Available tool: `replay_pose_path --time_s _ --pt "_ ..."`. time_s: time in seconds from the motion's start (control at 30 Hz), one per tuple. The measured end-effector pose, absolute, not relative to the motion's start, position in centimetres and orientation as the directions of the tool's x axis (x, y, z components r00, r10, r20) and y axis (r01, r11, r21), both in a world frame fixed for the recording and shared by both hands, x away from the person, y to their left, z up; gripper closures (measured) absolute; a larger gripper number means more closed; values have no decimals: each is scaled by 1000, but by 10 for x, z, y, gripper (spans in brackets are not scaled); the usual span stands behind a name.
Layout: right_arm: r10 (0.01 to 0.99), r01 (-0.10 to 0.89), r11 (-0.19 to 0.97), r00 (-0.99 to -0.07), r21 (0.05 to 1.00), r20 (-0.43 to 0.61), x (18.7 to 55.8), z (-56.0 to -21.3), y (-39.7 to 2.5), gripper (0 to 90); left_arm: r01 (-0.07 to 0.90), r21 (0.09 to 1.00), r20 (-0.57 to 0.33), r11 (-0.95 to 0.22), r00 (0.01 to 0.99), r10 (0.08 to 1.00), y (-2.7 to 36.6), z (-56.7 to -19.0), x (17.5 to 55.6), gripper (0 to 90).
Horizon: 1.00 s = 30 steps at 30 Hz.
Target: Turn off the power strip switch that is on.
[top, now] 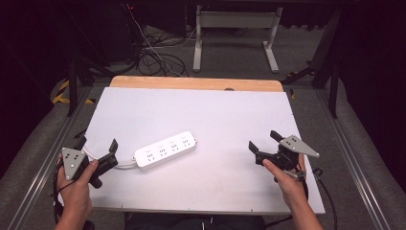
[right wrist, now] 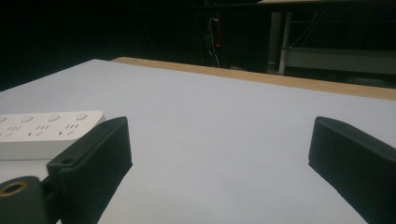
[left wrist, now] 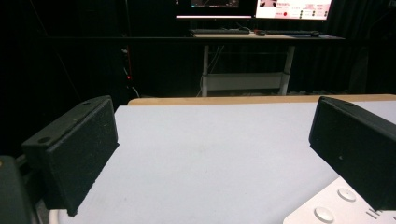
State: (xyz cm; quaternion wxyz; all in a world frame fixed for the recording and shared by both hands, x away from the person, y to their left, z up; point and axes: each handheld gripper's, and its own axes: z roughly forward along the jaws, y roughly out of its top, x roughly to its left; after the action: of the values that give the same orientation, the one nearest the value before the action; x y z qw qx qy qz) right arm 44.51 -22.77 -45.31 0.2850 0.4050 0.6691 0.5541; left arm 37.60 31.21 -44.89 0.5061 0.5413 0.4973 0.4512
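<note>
Surface: white sheet (top: pixel 201 110) on a wood table, dark room | left gripper (top: pixel 95 152): yours, jaws spread, holding nothing, near-left | strip (top: pixel 165 150): one white plastic oblong, four sockets, left of centre, just right of it | right gripper (top: pixel 263 143): jaws spread, holding nothing, near-right.

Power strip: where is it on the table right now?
In the high view, the white power strip lies left of centre on the white tabletop, just right of the left tongs, its cord end toward them and far from the right tongs.
</note>
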Motion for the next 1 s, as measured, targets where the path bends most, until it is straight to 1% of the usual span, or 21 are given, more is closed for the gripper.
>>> replay_pose_path --time_s 0.37,0.47,0.53,0.57,0.67,0.87,0.9,0.93,0.97,1.0 --pt "856 226 60 -513 972 66 445 -453 -227 65 80 997 -15 7 102 995 312 -449 377 18" --pt "856 229 60 -512 972 68 444 -454 -228 65 54 998 7 -12 96 995 309 -450 380 12" --pt "857 230 62 -512 971 66 444 -454 -228 65 24 1000 8 -10 82 997 306 -449 382 29" --pt "858 229 62 -510 971 66 443 -454 -229 65 23 1000 -4 2 81 997 304 -449 384 31" --pt "861 231 62 -505 971 65 441 -454 -231 65 18 1000 -5 3 89 996 299 -447 388 34" --pt "869 226 59 -492 972 61 438 -454 -236 71 -1 1000 20 -20 114 993 294 -448 391 58" --pt "869 225 60 -491 973 59 438 -454 -236 72 4 1000 21 -21 118 993 294 -447 391 73" --pt "869 225 61 -490 972 59 438 -454 -237 74 10 1000 24 -25 126 992 294 -447 391 108" --pt "869 225 61 -490 972 59 438 -454 -237 74 21 1000 16 -19 136 991 293 -447 391 108" --pt "869 227 61 -491 972 60 437 -454 -237 79 34 999 11 -16 150 989 293 -446 391 315"
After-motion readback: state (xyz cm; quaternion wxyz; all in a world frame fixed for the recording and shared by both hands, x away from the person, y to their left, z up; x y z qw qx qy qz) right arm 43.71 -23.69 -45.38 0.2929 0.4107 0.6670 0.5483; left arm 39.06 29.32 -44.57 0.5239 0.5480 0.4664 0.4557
